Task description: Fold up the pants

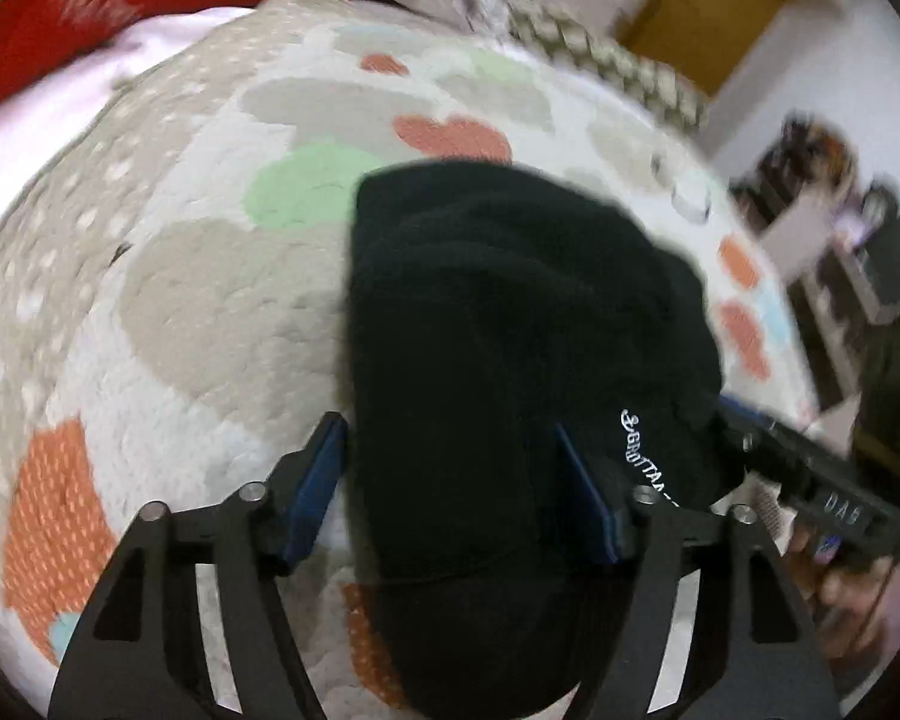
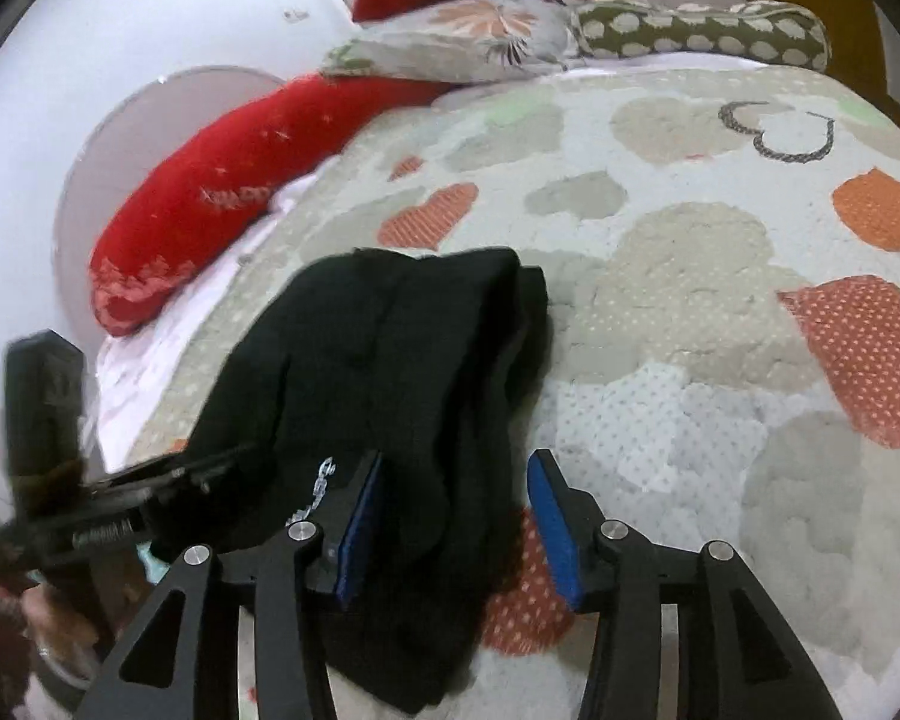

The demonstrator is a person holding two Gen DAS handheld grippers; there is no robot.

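Observation:
Black pants [image 1: 510, 360] lie folded in a bundle on a patterned bedspread [image 1: 198, 312]; white lettering shows near their right side. My left gripper [image 1: 450, 438] is open, its blue pads either side of the near part of the pants, just above them. In the right wrist view the pants [image 2: 390, 372] stretch from the near edge toward the middle of the bed. My right gripper [image 2: 456, 468] is open, its fingers straddling the near right part of the pants. The right gripper's body shows in the left wrist view [image 1: 822, 480]; the left gripper's body shows in the right wrist view [image 2: 138, 486].
Red pillows [image 2: 210, 198] and a floral pillow [image 2: 462, 36] lie at the head of the bed. A dotted olive bolster [image 2: 702, 30] lies beside them. Dark shelving [image 1: 840, 252] and a brown door [image 1: 708, 12] stand beyond the bed.

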